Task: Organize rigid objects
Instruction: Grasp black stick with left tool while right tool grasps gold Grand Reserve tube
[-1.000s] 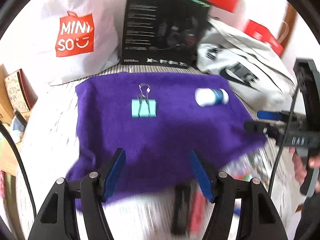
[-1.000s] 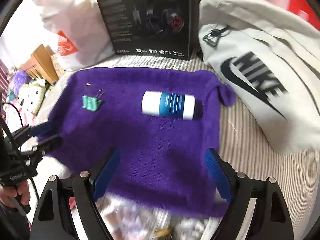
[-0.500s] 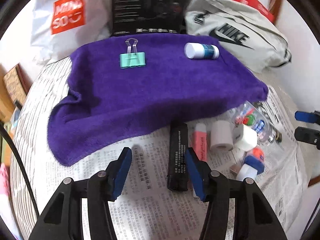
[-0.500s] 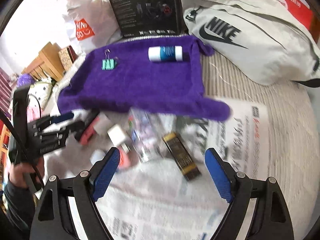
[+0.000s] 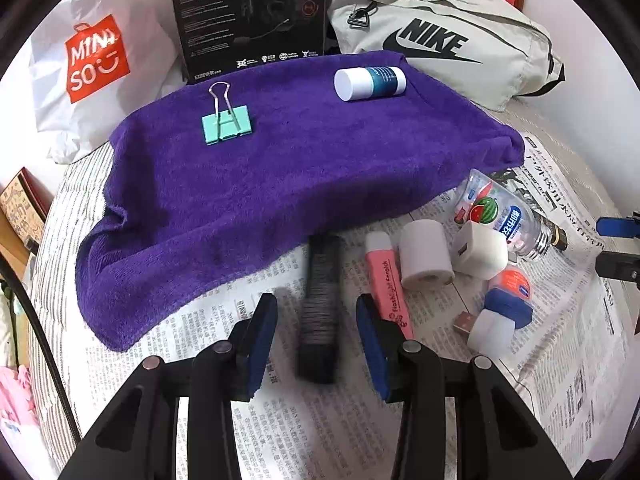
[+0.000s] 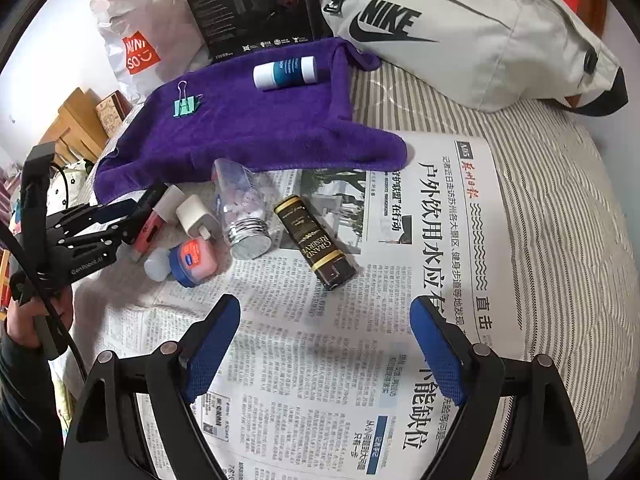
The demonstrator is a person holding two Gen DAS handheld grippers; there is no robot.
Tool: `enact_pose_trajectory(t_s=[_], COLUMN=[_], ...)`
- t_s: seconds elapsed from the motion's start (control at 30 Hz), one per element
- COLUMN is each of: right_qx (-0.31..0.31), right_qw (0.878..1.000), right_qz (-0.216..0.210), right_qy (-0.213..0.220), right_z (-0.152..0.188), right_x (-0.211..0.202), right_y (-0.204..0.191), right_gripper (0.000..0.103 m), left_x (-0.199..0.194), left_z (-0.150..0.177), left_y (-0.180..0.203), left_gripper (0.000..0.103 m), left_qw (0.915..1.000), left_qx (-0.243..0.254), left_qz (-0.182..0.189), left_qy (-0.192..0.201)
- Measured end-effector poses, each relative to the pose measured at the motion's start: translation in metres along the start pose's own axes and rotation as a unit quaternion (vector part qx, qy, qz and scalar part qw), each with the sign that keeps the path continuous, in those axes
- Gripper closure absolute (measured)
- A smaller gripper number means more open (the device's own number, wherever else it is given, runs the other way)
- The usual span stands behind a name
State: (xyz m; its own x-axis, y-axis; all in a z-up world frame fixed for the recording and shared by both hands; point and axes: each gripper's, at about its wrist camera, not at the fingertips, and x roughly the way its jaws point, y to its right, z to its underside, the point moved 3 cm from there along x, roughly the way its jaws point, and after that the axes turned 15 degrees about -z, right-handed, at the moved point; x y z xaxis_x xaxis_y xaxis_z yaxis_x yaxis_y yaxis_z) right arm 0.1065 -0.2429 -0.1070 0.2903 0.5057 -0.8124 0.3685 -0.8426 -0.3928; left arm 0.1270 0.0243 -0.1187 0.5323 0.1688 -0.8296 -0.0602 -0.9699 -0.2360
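Observation:
A purple towel [image 5: 280, 168] holds a teal binder clip [image 5: 227, 123] and a white and blue tube [image 5: 370, 83]. On the newspaper [image 6: 320, 360] lie a black bar [image 5: 320, 304], a pink highlighter [image 5: 386, 276], a white roll [image 5: 424, 254], a white charger [image 5: 478, 250], a clear bottle [image 5: 496, 216], a small jar [image 6: 192, 260] and a black and gold lighter [image 6: 314, 246]. My left gripper [image 5: 316, 334] is open, its fingers on either side of the black bar, apart from it. My right gripper [image 6: 324, 344] is open and empty above the newspaper, short of the lighter.
At the back stand a Miniso bag [image 5: 96, 60], a black headset box [image 5: 248, 12] and a grey Nike bag [image 5: 440, 36]. All lies on a striped bed cover [image 6: 560, 200]. Wooden furniture [image 6: 72, 120] is off to the left.
Both grippers have pulled back from over the towel to the newspaper. My left gripper has come down around the black bar. Both stay open.

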Motion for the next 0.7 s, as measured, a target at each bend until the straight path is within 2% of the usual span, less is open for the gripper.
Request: enact_pose_trajectory(t_s=[0.03,0.1,0.23,0.4,0.53,0.7], right_qx=[-0.001,-0.006,-0.029,-0.099,-0.157,-0.179], right_qw=[1.0,1.0,1.0,0.994,0.987,0.984], right_qz=[0.0,0.001,0.009,0.032,0.024,0.0], right_qy=[0.0,0.003,0.001,-0.03,-0.021,-0.02], right_z=[-0.002,-0.008,-0.021,-0.027,-0.032,-0.033], right_x=[0.002,0.007,0.024,0.052,0.059,0.06], right_y=[0.002,0.005,0.01,0.003,-0.01,-0.007], right_gripper=[0.017,0.017,0.019,0.038,0.052,0.053], left_x=[0.0,-0.001,-0.002,-0.003,-0.002,-0.003], left_z=[-0.001,-0.002,-0.002,0.002,0.004,0.006], left_y=[0.001,0.004,0.005,-0.003,-0.006,0.0], left_gripper=[0.065,0.082,0.082,0.082,0.082,0.082], left_qw=[1.0,1.0,0.9999,0.9992,0.9985,0.9994], left_qx=[0.002,0.003,-0.001,-0.023,-0.037,-0.03], left_qz=[0.0,0.006,0.011,0.03,0.037,0.015], left_qy=[0.001,0.001,-0.003,-0.013,-0.015,-0.005])
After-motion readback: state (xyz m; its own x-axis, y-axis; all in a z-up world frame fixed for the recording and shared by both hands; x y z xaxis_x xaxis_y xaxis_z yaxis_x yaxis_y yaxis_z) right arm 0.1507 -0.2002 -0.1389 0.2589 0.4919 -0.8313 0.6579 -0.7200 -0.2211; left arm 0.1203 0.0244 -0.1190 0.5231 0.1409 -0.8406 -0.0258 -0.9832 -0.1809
